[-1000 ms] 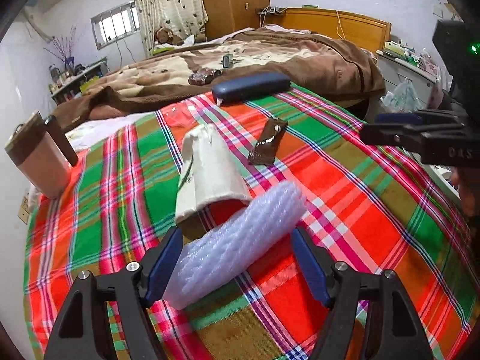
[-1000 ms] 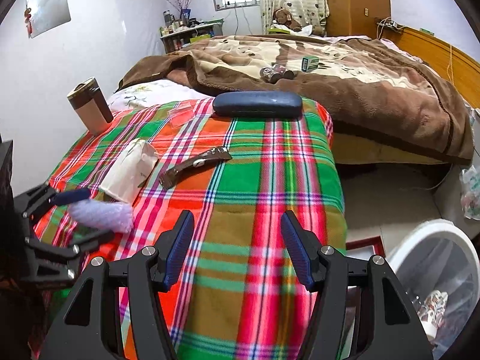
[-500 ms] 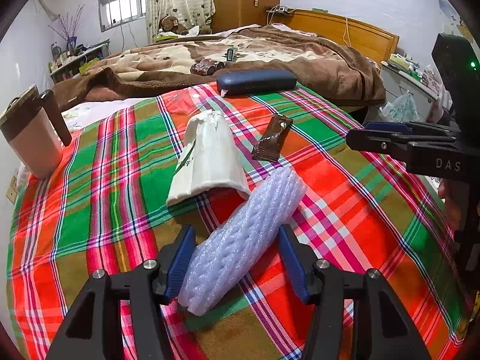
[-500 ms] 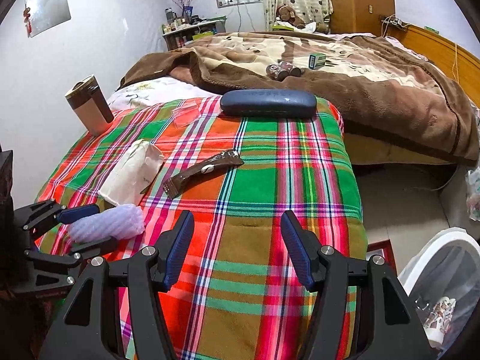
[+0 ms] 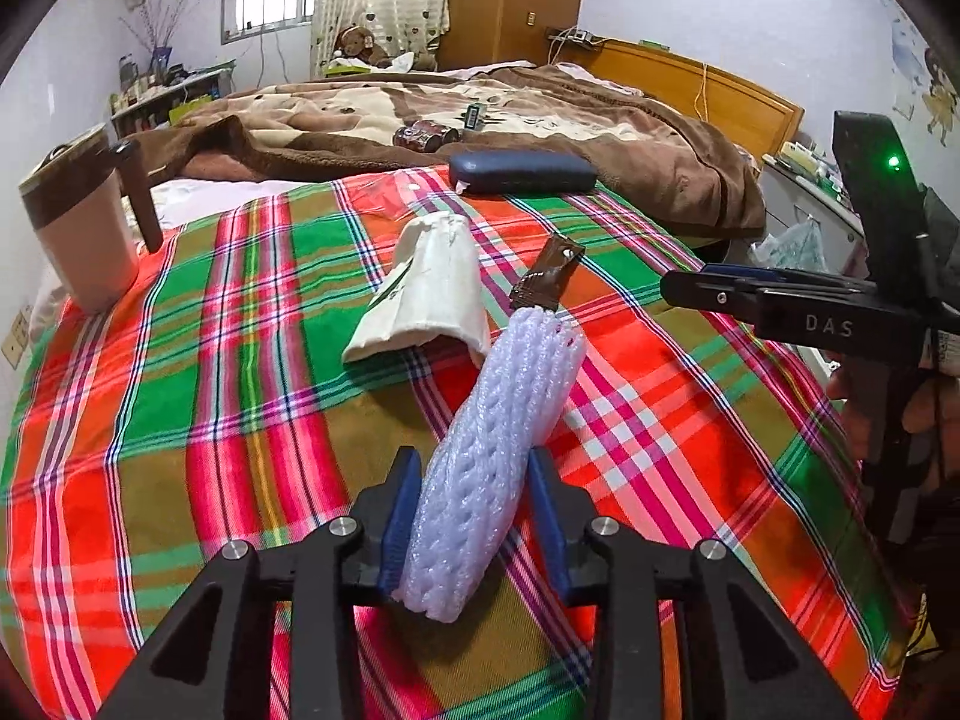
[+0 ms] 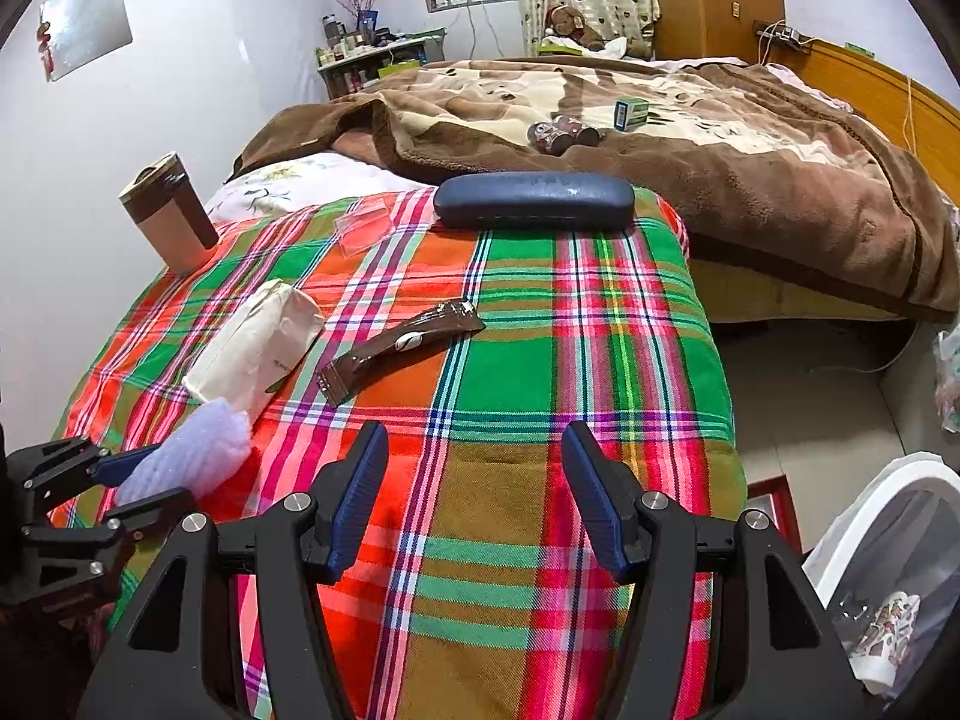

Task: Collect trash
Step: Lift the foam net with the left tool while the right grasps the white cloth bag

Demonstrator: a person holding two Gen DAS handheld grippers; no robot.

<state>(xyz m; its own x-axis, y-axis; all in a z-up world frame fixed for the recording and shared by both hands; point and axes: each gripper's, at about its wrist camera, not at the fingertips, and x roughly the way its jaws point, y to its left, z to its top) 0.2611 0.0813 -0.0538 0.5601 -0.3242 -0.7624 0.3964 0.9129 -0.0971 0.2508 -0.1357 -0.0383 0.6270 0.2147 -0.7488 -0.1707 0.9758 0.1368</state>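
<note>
A pale lilac foam net roll (image 5: 510,408) lies on the plaid bedspread (image 5: 240,420). Its near end sits between the blue pads of my left gripper (image 5: 474,462); the jaws are closing, and both pads press on the foam. In the right wrist view, that left gripper (image 6: 138,480) holds the roll (image 6: 192,456) at the left edge. Just beyond lie a white paper bag (image 5: 432,288) and a brown wrapper (image 5: 549,282). My right gripper (image 6: 474,438) hangs open over the bedspread, with nothing between its fingers. It appears side-on (image 5: 720,288) in the left wrist view.
A white bin (image 6: 888,540) with a clear liner stands on the floor at lower right. A blue glasses case (image 6: 534,201), a clear plastic piece (image 6: 360,231) and a brown-lidded cup (image 6: 171,216) sit farther back. A brown blanket (image 6: 720,180) covers the bed behind.
My left gripper's jaws have come together onto the foam roll, which has swung from lying across them to pointing straight ahead. The right gripper has stayed open and still.
</note>
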